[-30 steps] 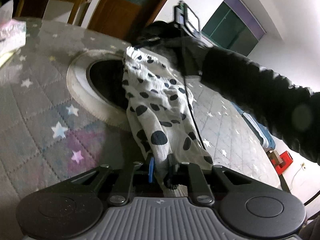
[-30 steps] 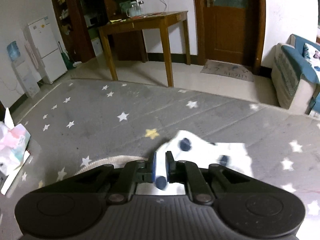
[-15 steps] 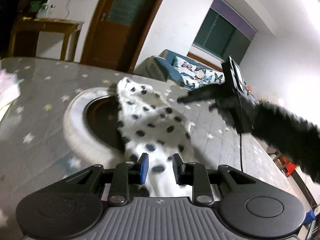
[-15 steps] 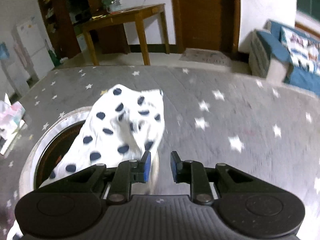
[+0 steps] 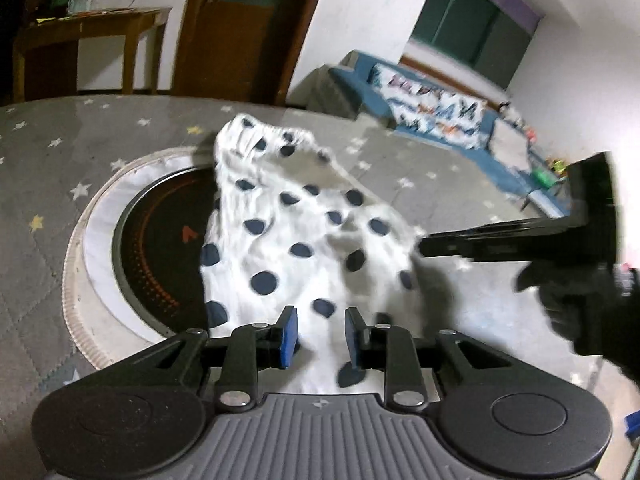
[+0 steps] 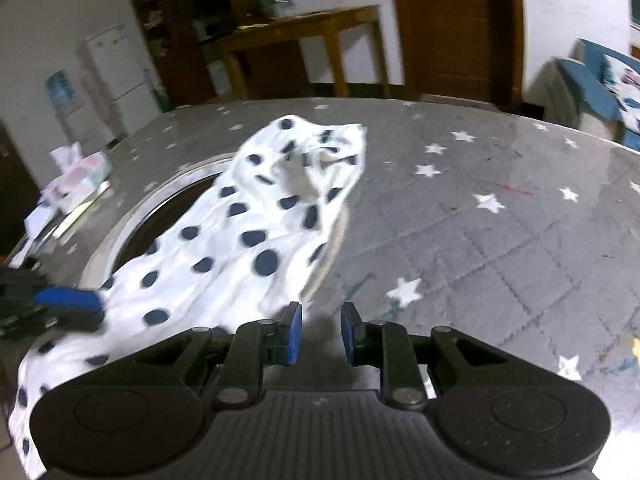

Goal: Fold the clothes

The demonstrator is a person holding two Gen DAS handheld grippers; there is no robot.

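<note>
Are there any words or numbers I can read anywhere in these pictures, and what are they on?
No words or numbers can be read.
Red arrowhead sign, no letters: on the black round cooktop set in the table.
Print on the sofa cover: pictures only, too blurred.
Tissue pack and fridge: any print is too small and blurred to read.

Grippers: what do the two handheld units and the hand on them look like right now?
Both are black, with linked two-bar fingers. The left gripper and right gripper carry blue pads on the fingertips, a ribbed grey housing and round black caps either side. The person's right hand wears a black glove and dark sleeve.
</note>
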